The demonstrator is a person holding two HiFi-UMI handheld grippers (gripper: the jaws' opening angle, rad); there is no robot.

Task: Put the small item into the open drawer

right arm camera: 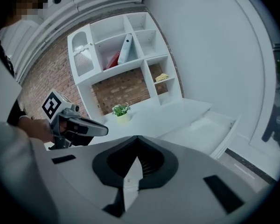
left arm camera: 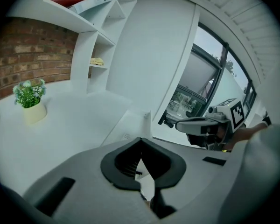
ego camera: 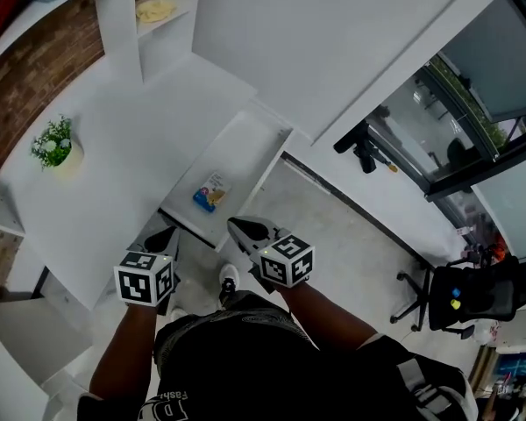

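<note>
The small item (ego camera: 211, 191), a blue and white packet, lies flat inside the open white drawer (ego camera: 273, 151), near its front end. The drawer sticks out from the white desk (ego camera: 114, 182). My left gripper (ego camera: 166, 233) hovers just left of the drawer's front corner, shut and empty. Just past the drawer's front edge, my right gripper (ego camera: 238, 227) looks shut, with nothing between its jaws. The left gripper view has the right gripper (left arm camera: 201, 124) level beside the drawer (left arm camera: 130, 125). From the right gripper view, the left gripper (right arm camera: 86, 127) points toward the drawer (right arm camera: 210, 129).
A small potted plant (ego camera: 55, 145) stands on the desk at the left. White shelves (ego camera: 156, 10) rise at the back, with a yellow thing in one bay. On the floor to the right are a black office chair (ego camera: 460, 296) and a black object (ego camera: 364, 147).
</note>
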